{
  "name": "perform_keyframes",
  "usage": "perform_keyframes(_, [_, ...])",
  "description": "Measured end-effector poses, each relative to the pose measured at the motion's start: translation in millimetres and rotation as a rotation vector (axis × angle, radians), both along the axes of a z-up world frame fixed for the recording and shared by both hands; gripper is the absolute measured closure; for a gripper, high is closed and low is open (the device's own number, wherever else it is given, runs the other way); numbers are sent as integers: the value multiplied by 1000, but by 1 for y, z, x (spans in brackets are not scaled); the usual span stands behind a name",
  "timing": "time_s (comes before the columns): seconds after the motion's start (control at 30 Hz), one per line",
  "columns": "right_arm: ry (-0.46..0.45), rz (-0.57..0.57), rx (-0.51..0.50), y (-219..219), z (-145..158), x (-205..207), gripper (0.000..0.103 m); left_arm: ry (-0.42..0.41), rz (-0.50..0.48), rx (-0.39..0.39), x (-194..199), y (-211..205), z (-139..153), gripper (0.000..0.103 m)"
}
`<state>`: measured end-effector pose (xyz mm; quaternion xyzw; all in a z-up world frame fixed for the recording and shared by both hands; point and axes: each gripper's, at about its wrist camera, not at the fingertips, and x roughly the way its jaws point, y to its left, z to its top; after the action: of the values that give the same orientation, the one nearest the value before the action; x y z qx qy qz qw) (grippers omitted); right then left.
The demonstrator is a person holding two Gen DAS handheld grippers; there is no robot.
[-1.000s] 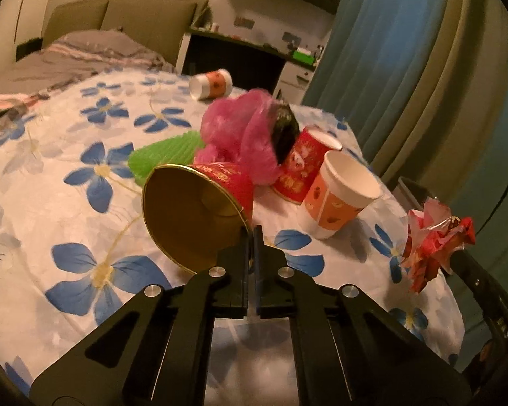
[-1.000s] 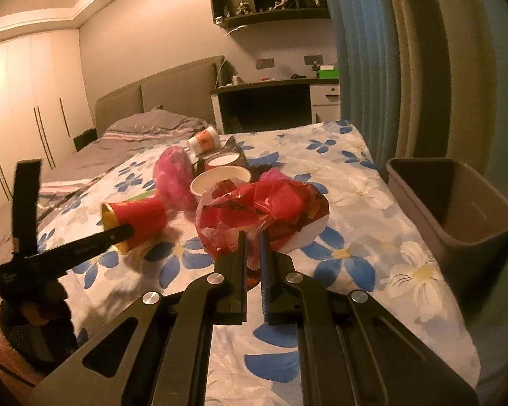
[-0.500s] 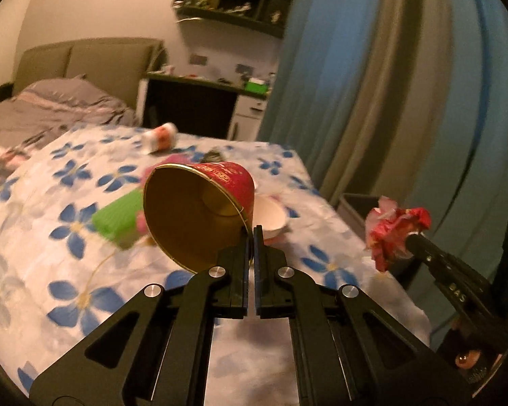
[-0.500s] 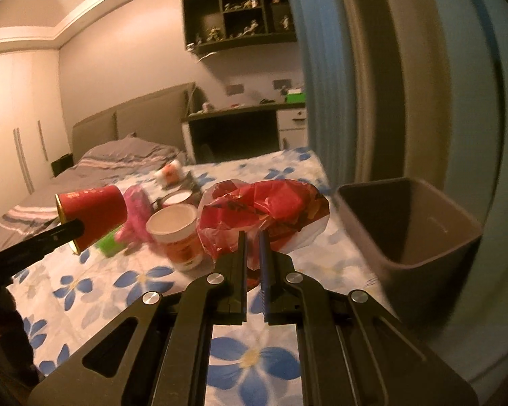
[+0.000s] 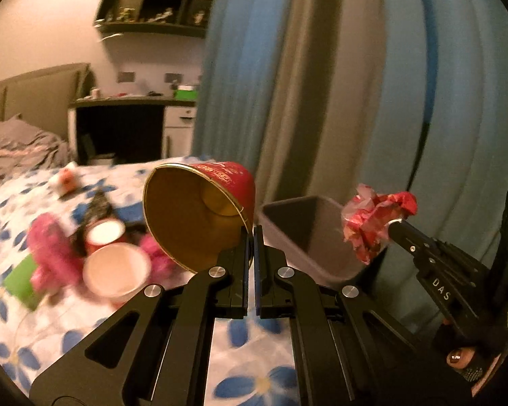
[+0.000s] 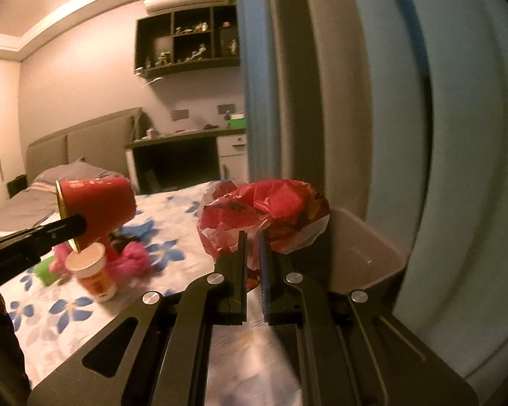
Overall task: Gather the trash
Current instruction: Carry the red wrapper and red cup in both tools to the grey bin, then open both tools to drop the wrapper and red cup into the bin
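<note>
Left of the bin (image 5: 308, 233), the left gripper (image 5: 250, 233) pinches the rim of a red cup (image 5: 203, 209) lying sideways, mouth toward the camera. Over the bin, the right gripper (image 6: 253, 237), marked "DAS", clamps a crumpled red wrapper (image 6: 264, 213).

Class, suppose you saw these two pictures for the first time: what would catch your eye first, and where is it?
Probably the red paper cup, held up by its rim in the left gripper with its gold inside facing the camera. Next, the crumpled red wrapper pinched in the right gripper, in front of the grey bin beside the flowered bed.
</note>
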<state>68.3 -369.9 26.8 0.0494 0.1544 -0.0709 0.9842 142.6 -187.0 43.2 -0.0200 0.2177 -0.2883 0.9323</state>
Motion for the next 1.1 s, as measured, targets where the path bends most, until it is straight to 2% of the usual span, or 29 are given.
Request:
perform_keyframes(0.2, [-3, -44, 9, -30, -4, 15, 96, -8, -78, 29, 14, -54, -4, 101])
perform_keyframes(0.5, [12, -73, 14, -55, -16, 36, 96, 2, -134, 39, 41, -103, -19, 101])
perform_keyframes(0.83, [39, -81, 17, -61, -20, 60, 96, 41, -168, 53, 58, -130, -37, 101])
perform_keyframes(1.1, [60, -64, 30, -69, -26, 71, 96, 75, -177, 43, 66, -137, -47, 101])
